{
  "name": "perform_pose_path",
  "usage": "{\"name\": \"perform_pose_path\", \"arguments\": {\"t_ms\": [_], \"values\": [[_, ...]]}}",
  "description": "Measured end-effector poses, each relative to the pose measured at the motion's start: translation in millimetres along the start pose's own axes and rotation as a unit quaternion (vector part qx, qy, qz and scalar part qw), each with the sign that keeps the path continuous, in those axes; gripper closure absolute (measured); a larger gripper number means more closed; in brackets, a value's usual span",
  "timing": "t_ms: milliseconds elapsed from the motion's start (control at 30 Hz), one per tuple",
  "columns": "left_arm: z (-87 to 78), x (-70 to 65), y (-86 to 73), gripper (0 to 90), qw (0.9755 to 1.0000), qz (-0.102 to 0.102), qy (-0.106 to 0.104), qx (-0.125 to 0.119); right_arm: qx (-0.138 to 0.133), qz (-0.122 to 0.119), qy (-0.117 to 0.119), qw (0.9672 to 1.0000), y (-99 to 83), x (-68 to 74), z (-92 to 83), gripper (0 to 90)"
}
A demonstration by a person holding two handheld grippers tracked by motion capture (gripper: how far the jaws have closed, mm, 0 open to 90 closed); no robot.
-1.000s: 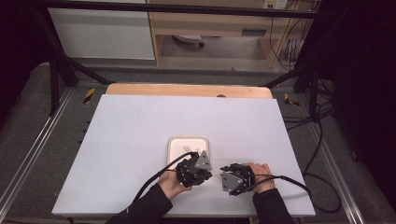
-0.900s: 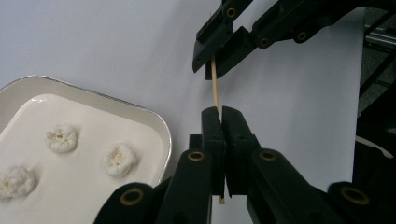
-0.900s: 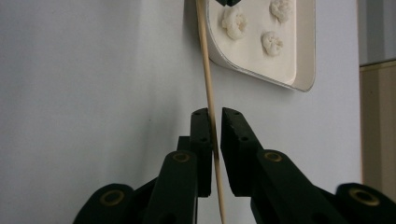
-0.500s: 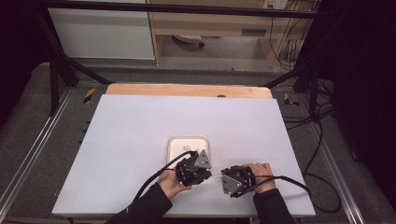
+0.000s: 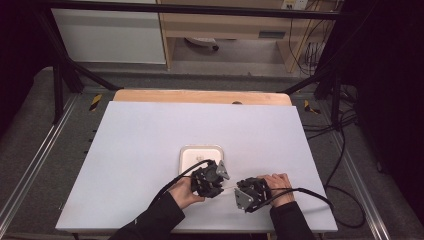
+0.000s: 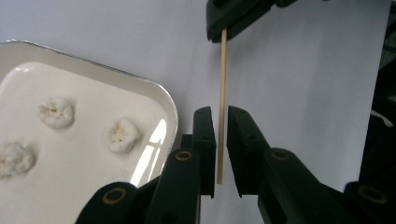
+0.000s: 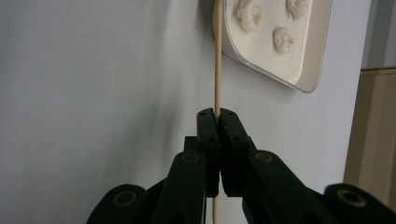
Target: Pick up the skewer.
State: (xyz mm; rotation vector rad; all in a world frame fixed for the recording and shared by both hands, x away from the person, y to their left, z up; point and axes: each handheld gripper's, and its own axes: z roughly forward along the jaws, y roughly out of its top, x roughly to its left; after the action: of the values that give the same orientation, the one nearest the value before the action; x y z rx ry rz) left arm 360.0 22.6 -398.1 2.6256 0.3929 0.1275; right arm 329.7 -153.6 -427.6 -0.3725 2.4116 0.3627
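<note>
That thin wooden skewer (image 6: 223, 93) hangs just over the white desk (image 5: 150, 150), right beside the tray (image 6: 161, 100) of pale food lumps (image 6: 120, 134). The right gripper (image 7: 216, 113) has its fingers pinched tight on one end. The left gripper (image 6: 221, 112) has just been easing open — the stick sits between its fingers with a sliver of gap either side. It's featherlight and stiff but looks snappable, and smooth enough to swivel — I'd grip near the end, squarely across, not too hard.
</note>
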Motion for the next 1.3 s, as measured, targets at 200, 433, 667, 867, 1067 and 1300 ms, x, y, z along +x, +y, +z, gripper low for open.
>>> {"name": "perform_pose_path", "arguments": {"t_ms": [200, 433, 667, 867, 1067, 1300], "values": [[8.6, -3.2, 4.2, 85.7, 0.9996, 0.008, 0.005, 0.026, 0.005, -0.009, 0.0, 0.9999, 1.7, 0.3, 0.7, 88.8], [11.2, -6.5, 5.9, 88.0, 0.9991, 0.016, 0.015, 0.038, 0.009, -0.011, -0.001, 0.9999, 2.8, 2.4, 0.6, 88.8], [8.4, -6.7, 4.5, 88.4, 0.999, 0.016, 0.019, 0.037, 0.002, 0.01, -0.008, 0.9999, 3.2, 1.5, 0.0, 86.1], [2.4, -2.3, -5.2, 88.4, 0.9993, 0.01, 0.028, 0.025, -0.031, 0.095, -0.022, 0.9947, -2.6, -4.8, -5.6, 63.4], [-5.1, 3.2, -20.2, 88.3, 0.9992, 0.0, 0.037, 0.01, -0.055, 0.219, 0.008, 0.9742, -15.8, -15.0, -10.0, 43.2], [-17.6, 9.0, -39.1, 88.3, 0.9985, -0.027, 0.048, -0.01, -0.08, 0.328, 0.024, 0.941, -30.6, -20.2, -12.0, 28.5]]}}
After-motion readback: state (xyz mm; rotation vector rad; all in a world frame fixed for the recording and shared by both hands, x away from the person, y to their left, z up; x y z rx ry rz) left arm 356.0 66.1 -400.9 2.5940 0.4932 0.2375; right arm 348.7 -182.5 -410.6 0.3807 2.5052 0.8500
